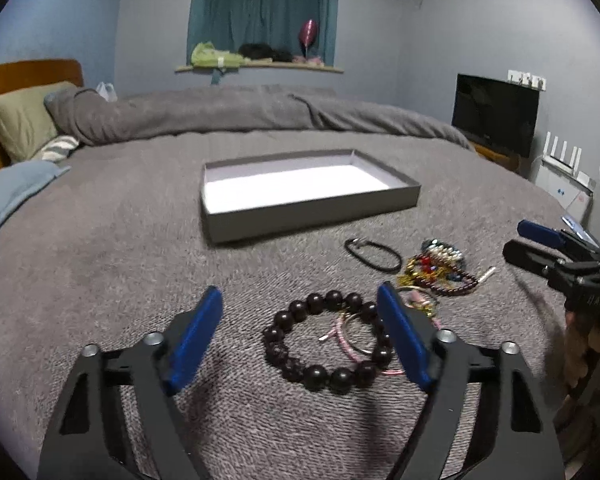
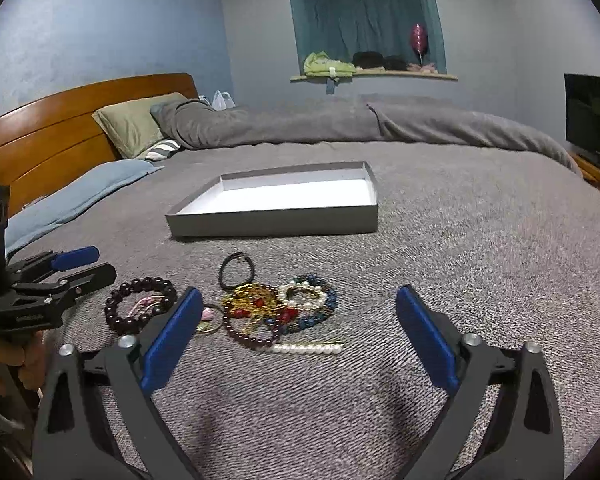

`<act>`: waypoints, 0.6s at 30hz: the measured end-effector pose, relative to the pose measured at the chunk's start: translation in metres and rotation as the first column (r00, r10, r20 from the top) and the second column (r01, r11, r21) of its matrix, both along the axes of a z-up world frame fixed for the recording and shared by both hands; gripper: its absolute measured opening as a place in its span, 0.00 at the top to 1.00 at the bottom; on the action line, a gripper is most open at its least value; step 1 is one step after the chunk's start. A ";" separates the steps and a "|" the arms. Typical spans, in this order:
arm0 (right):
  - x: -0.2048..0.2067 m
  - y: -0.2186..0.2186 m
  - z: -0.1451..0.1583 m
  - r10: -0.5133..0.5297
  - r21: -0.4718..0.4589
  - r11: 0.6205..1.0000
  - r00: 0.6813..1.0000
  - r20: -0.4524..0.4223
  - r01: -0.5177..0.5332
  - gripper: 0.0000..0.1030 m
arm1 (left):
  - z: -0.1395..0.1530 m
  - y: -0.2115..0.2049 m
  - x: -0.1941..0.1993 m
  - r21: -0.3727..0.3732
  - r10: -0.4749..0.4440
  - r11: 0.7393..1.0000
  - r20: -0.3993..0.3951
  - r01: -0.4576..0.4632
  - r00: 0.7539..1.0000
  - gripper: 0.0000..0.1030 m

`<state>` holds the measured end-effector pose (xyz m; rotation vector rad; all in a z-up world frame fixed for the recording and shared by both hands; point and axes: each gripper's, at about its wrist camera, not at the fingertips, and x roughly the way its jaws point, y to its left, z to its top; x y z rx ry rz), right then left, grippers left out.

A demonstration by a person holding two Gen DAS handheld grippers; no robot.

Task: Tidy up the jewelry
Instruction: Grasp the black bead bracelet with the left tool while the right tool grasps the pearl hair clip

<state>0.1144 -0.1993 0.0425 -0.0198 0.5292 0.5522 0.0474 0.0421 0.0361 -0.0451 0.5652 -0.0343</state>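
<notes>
Both grippers spread wide and empty above a grey bedspread (image 2: 460,240), jewelry lying loose on it.

Left gripper (image 1: 300,320) with blue pads parted and holding nothing, poised over a dark wooden bead bracelet (image 1: 328,344) whose ring overlaps a thin pink bangle (image 1: 356,336). Right gripper (image 2: 300,320) likewise released, ahead of a tangled pile of bracelets (image 2: 284,308) with a pearl hairpin (image 2: 306,348) at its near edge. Black cord bracelet (image 2: 237,270) lying apart, between the pile and a shallow grey box (image 2: 276,224), white inside, near wall facing the grippers. Open bedspread on every side of the box, widest to its right. Faint raised lettering on the gripper bodies, too blurred to read. Dark monitor (image 1: 496,114) and white router (image 1: 562,164) off the bed's right edge; wooden headboard (image 2: 60,136) at left.
</notes>
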 end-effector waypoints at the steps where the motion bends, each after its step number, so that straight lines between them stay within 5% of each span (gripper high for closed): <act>1: 0.004 0.000 0.000 -0.003 -0.006 1.000 1.000 -0.011 0.003 0.17 | -0.002 0.003 0.004 -0.005 0.002 1.000 -0.022 -0.002 1.000 0.31; 9: 0.027 0.003 -0.008 0.005 -0.047 0.999 0.995 -0.099 -0.010 0.33 | -0.021 0.016 0.021 -0.019 0.019 1.000 -0.149 -0.022 0.989 0.60; 18: 0.026 0.010 -0.014 0.057 -0.068 0.996 0.992 -0.116 -0.066 0.36 | -0.034 0.011 0.033 -0.046 -0.060 0.998 -0.217 0.051 0.974 0.64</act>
